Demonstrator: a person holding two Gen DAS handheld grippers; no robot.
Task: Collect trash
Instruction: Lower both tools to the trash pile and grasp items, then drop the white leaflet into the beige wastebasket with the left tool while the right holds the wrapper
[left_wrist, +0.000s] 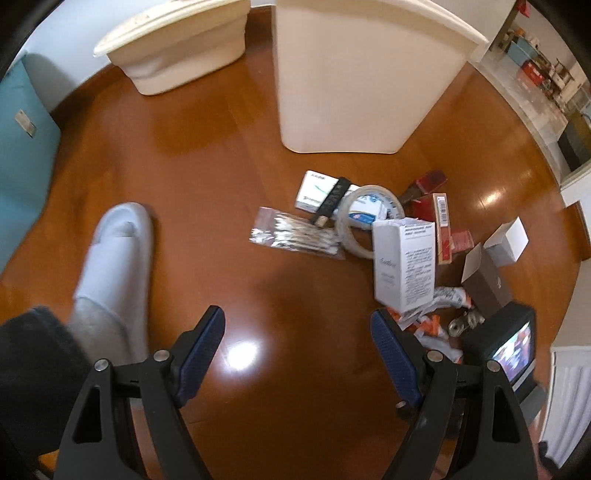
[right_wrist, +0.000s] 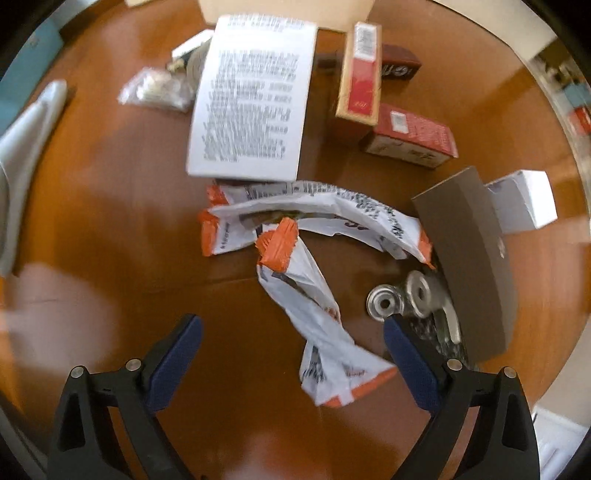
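STEP: pick up litter | right claw (right_wrist: 291, 332): spread, empty, above crumpled wrapper (right_wrist: 314, 314) on floor (right_wrist: 110, 221) | left claw (left_wrist: 297, 325): spread, empty | ADVICE: centre the wrapper's twisted middle between the pads, avoiding metal discs (right_wrist: 402, 295) beside right pad.

Two bins (left_wrist: 343, 81) (left_wrist: 177, 48) stand on the floor (left_wrist: 207, 155), the taller one to the right. Before the taller bin lies a litter pile: a bag of cotton swabs (left_wrist: 291, 236) leftmost, a tape roll (left_wrist: 364, 218) beside it, an upright box (left_wrist: 404, 262) to the right, wrappers (right_wrist: 306, 240) in front, and small cartons (right_wrist: 410, 136) further right.
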